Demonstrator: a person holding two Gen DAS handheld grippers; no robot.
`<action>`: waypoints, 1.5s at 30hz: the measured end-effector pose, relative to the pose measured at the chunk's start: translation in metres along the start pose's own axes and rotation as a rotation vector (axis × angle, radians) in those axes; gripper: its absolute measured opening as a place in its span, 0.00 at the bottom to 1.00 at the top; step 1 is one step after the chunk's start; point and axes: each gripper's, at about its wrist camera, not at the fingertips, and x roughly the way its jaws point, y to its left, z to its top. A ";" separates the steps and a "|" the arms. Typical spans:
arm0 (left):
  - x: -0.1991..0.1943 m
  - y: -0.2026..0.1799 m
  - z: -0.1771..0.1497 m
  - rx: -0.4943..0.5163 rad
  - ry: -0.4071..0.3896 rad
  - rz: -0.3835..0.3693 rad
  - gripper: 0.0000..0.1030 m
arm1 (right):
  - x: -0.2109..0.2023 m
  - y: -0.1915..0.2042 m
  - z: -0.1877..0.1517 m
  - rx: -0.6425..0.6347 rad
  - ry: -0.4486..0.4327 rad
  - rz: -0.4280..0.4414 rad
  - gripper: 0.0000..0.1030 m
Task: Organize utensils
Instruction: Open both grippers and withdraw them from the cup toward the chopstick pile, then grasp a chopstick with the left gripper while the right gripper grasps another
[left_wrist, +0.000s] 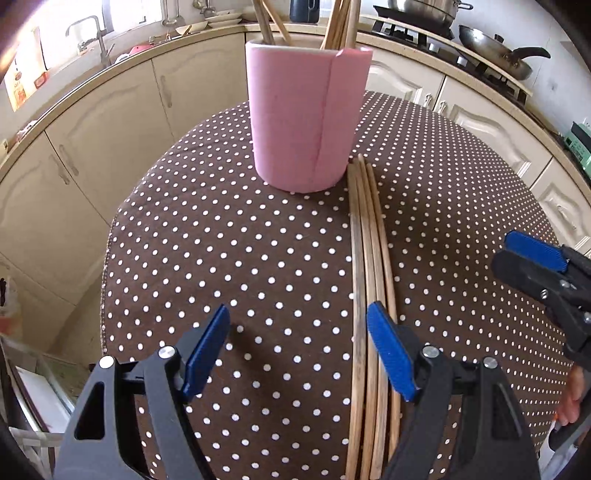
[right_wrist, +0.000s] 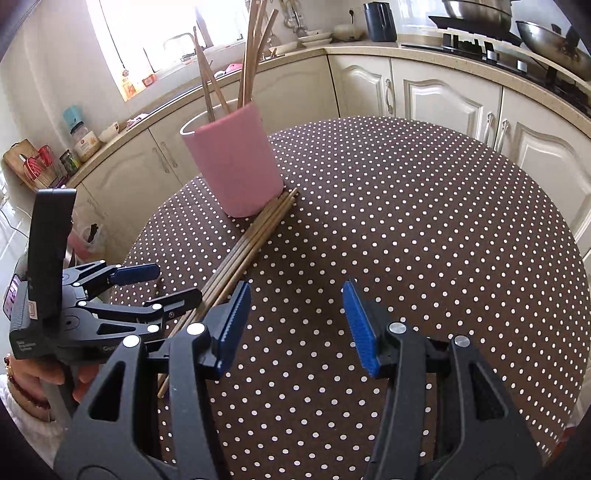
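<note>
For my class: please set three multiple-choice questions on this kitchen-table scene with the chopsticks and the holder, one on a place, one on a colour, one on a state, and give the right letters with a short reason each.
1. Where do the loose chopsticks lie?
A. On the tablecloth, tips beside the holder's base
B. On the stove
C. In the sink

2. What colour is the holder?
A. Green
B. Pink
C. Yellow

3. How does the left gripper stand?
A. Shut on a chopstick
B. Shut on nothing
C. Open, holding nothing

Answers:
1 A: the bundle runs across the dotted tablecloth and ends at the holder's foot.
2 B: its wall is pink in both views.
3 C: its blue pads stand wide apart, with the chopsticks lying below the right pad, not clamped. The right gripper is open too.
</note>
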 end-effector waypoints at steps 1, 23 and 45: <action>0.001 0.001 0.000 -0.004 0.001 0.005 0.73 | 0.001 0.000 0.000 -0.001 0.003 0.001 0.50; -0.003 -0.020 0.012 0.143 -0.009 0.090 0.74 | 0.037 0.019 0.017 -0.014 0.096 0.004 0.52; -0.003 0.005 0.004 0.120 -0.033 0.036 0.74 | 0.075 0.069 0.024 -0.118 0.185 -0.123 0.52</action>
